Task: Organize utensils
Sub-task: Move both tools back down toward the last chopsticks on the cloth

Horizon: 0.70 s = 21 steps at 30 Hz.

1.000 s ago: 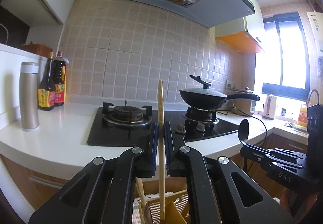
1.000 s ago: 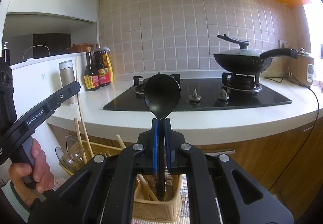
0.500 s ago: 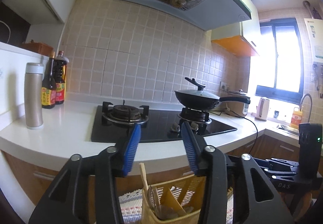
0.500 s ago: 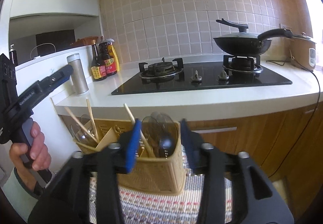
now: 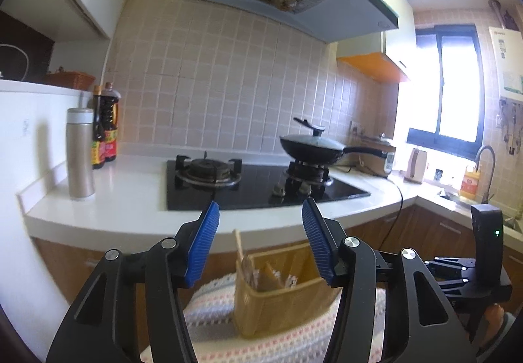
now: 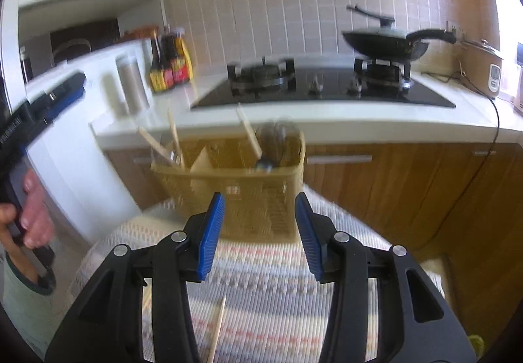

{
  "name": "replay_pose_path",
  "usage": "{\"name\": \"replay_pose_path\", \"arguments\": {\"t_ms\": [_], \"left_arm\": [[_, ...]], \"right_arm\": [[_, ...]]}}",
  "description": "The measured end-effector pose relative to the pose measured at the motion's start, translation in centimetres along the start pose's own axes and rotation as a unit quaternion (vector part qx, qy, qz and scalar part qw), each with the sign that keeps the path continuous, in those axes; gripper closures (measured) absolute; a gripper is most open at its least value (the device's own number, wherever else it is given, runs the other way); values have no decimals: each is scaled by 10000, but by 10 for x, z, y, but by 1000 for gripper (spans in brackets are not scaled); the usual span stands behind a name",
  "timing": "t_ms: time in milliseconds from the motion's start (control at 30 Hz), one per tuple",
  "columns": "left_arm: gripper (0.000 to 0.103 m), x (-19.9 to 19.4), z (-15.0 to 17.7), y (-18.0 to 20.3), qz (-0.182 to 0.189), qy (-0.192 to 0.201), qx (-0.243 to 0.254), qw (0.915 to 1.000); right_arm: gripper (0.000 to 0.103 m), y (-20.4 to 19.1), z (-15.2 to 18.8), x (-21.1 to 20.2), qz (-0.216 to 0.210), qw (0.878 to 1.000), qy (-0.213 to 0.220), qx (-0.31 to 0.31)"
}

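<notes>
A yellow woven utensil basket [image 6: 242, 189] stands on a striped mat [image 6: 261, 268]; it also shows in the left wrist view [image 5: 281, 301]. Wooden chopsticks [image 6: 250, 134] and a dark spoon [image 6: 278, 147] stand in it. My right gripper [image 6: 260, 232] is open and empty, just in front of the basket. My left gripper [image 5: 260, 245] is open and empty, above the basket. A loose chopstick [image 6: 217, 327] lies on the mat between the right fingers. The left gripper also appears at the left of the right wrist view [image 6: 49, 101].
A white counter [image 5: 130, 199] holds a gas hob [image 5: 248, 180], a black wok [image 5: 313, 147], a steel flask [image 5: 80, 153] and sauce bottles [image 5: 106, 127]. Wooden cabinets [image 6: 408, 186] stand below. A sink tap [image 5: 487, 166] is at the far right.
Both grippers opened and let go of the chopstick and the dark spoon, which now stand in the basket. Both grippers then pulled back from the basket; the right one dropped lower.
</notes>
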<state>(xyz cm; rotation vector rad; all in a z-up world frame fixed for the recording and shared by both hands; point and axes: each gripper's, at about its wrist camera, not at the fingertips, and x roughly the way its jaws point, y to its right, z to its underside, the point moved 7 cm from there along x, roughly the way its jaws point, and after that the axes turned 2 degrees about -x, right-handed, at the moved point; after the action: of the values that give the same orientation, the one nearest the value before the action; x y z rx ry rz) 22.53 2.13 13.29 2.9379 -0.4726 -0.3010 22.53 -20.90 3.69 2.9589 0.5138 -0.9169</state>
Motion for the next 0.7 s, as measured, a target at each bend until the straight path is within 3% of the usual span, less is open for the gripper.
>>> {"name": "replay_pose_path", "arguments": {"t_ms": [67, 200, 300, 367, 467, 533, 633, 700], "left_arm": [[46, -11, 3, -4, -93, -183, 3, 9998], [42, -19, 20, -12, -170, -825, -60, 9964], [42, -20, 43, -21, -362, -1404, -75, 9894], [42, -27, 56, -28, -576, -1558, -65, 9861], [37, -27, 78, -35, -534, -2006, -226, 9780], [37, -21, 100, -37, -445, -2455, -330, 9678], [37, -6, 149, -32, -290, -3333, -284, 9419], [46, 4, 184, -29, -273, -3885, -214, 9208]], "right_arm": [[61, -7, 11, 0, 78, 9994, -320, -60], [61, -19, 43, 13, 116, 9903, -1383, -30], [61, -22, 69, 25, -353, 9778, -2018, 441], [61, -24, 89, 33, -687, 9638, -2451, 799], [61, -30, 109, 43, -744, 9567, -2741, 631], [62, -32, 125, 51, -660, 9504, -2974, 623], [62, -35, 141, 58, -593, 9448, -3163, 615], [66, -39, 147, 62, -529, 9421, -3262, 577]]}}
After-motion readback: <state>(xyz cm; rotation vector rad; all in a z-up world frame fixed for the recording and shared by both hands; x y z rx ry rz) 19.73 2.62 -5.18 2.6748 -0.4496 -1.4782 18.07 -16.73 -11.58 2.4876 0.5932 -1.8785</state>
